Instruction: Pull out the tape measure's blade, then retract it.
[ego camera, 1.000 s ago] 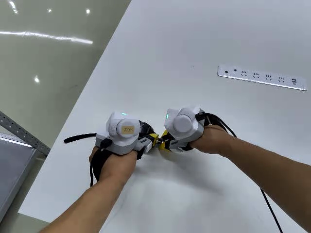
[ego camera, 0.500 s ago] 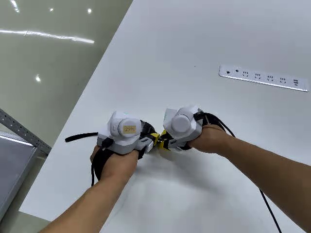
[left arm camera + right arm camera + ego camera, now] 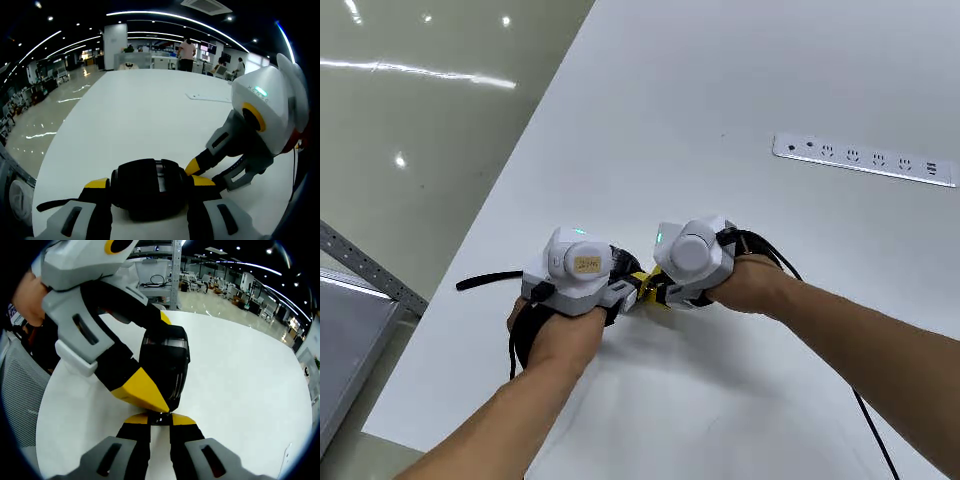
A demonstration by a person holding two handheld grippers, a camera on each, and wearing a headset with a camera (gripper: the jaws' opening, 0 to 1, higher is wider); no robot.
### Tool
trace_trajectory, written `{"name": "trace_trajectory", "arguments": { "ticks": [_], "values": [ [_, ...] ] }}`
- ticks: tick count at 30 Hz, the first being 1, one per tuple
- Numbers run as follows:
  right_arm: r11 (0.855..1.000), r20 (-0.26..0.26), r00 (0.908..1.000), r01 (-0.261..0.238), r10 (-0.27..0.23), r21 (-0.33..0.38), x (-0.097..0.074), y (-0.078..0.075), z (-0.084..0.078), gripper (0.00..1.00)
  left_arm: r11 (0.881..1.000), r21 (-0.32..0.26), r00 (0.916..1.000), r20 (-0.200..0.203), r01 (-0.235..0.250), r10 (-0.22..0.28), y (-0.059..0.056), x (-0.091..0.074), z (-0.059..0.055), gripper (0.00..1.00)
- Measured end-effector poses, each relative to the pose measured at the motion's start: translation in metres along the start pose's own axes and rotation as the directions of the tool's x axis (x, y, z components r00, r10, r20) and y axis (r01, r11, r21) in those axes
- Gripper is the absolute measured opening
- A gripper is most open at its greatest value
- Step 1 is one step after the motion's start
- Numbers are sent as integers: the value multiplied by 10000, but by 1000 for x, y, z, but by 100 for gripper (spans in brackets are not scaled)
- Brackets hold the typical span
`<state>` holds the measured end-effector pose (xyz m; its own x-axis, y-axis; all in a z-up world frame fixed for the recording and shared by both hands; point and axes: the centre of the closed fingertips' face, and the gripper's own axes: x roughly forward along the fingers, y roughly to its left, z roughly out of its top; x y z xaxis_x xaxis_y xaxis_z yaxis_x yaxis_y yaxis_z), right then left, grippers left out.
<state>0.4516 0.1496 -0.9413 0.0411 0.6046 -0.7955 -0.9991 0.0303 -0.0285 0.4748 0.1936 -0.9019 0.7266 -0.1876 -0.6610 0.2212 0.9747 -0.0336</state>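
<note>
a: hardly anything has shifted in the last second. both grippers stay nose to nose at the near left of the table [image 3: 720, 100], and only the view has drifted a touch.
b: and the tape [image 3: 165, 367]?
a: right between them, low over the table. whether it's touching down, i can't tell. the left gripper [image 3: 150, 184] has its jaws spread around the black case, one pad on each side, clamped on it. a strap [image 3: 480, 282] trails off to the left.
b: what's the right gripper [image 3: 161, 420] up to?
a: jaws pinched almost together at the case's lower edge, on something small and dark. i'd say that's the hook [image 3: 161, 415] at the blade's end, though it's tiny.
b: any blade out yet?
a: none that i can see. the right jaws sit hard against the case with no length of blade between. so by my reckoning we're at the very start: both grips set, pull not yet made.
b: so what's left?
a: nearly all of it. the right gripper draws away to the right while the left holds the case, then the blade goes back in. the power strip [image 3: 863, 160] lies well apart at the far right, out of the way.
</note>
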Motion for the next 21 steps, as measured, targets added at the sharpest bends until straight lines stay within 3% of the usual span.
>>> {"name": "trace_trajectory", "arguments": {
  "ticks": [21],
  "values": [
    [9999, -45, 9999, 165, -165, -4, 1, -2, 0, 14, 10000, 24, 9998, 197, -23, 23, -1, 0, 2, 58]
  ]
}}
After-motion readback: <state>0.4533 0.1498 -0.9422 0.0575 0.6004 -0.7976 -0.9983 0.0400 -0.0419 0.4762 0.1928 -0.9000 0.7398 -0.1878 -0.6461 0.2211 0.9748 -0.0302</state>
